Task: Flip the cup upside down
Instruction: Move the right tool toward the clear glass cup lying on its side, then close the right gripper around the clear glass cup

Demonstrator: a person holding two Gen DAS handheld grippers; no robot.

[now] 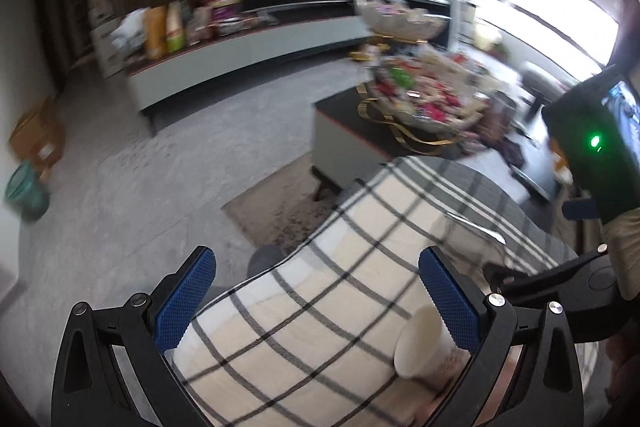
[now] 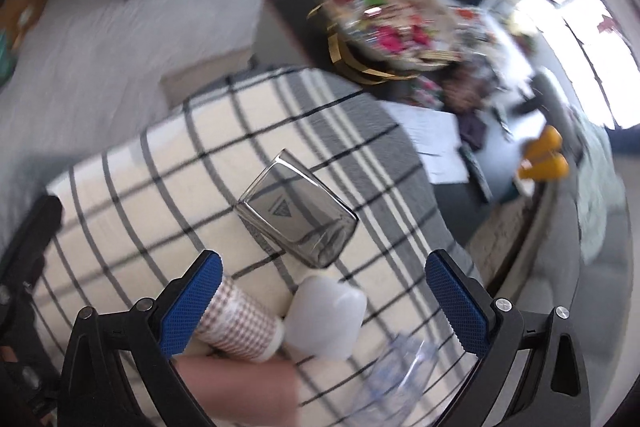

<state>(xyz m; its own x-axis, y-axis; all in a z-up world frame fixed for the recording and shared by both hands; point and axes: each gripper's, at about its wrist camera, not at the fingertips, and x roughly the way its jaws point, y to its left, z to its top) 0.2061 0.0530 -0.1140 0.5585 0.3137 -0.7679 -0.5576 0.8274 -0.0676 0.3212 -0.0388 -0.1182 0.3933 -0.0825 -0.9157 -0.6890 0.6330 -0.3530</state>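
While both views are blurred, the main things can be told. The left gripper [image 1: 318,301] is seen with its two blue pads [image 1: 186,297] spread wide apart, and nothing is held between them. Below it a checked cloth [image 1: 304,315] is spread, cream with dark lines. A paper cup [image 1: 426,347] is seen lying on its side on this cloth, just beside the pad on the right side of the picture, with its white open mouth turned toward the camera; whether the pad touches it cannot be told.

The right gripper [image 2: 324,297] is also held with its fingers spread wide, and nothing is pinched. In the right wrist view the same paper cup [image 2: 240,323] is shown with a brown checked pattern, lying on its side close against the pad on the left side of the picture. Just beside it a white translucent plastic cup [image 2: 326,319] is lying, and near the lower edge a clear cup [image 2: 394,375] is partly seen. Farther on the cloth [image 2: 132,227] a shiny metal container [image 2: 296,215] is lying on its side. Behind the cloth a dark low table [image 2: 288,23] with coloured items is seen.
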